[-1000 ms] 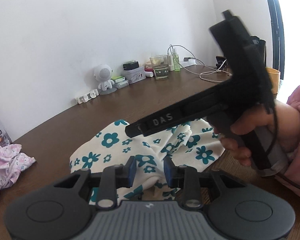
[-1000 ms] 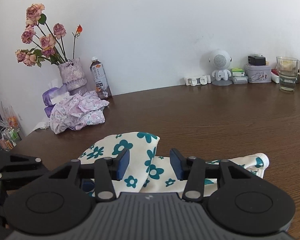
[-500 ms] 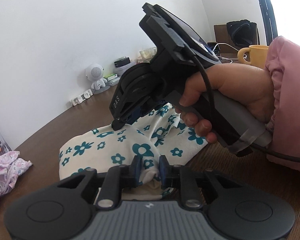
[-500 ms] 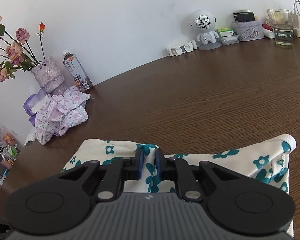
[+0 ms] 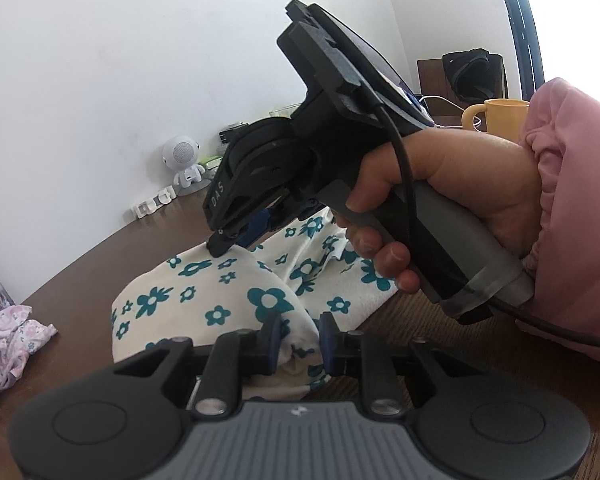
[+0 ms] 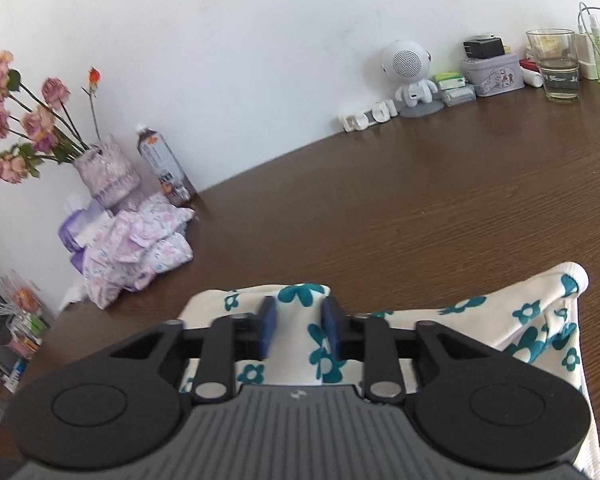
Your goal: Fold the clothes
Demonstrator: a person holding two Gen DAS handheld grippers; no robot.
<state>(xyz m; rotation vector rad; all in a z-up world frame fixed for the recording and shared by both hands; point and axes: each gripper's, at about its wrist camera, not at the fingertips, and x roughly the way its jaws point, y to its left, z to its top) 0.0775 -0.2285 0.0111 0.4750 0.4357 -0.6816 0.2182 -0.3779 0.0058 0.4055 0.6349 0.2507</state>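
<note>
Gripping the garment (image 5: pixel 220 292) at two points on the table (image 6: pixel 440 208).
Left gripper (image 5: pixel 299 334) clamped on a bunched edge of the cream, teal-flowered cloth. Right gripper (image 6: pixel 298 326) has a raised fold between its pads, touching both; its jaws are opening slightly. Right hand (image 5: pixel 440 200) grasps its handle. Pink clothes (image 6: pixel 140 244) lie well apart, beside the vase (image 6: pixel 106 176).

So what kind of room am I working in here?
Most likely a lived-in home room: a wooden table against a white wall, holding a vase of dried roses, a drinking glass and a pile of pink laundry.
</note>
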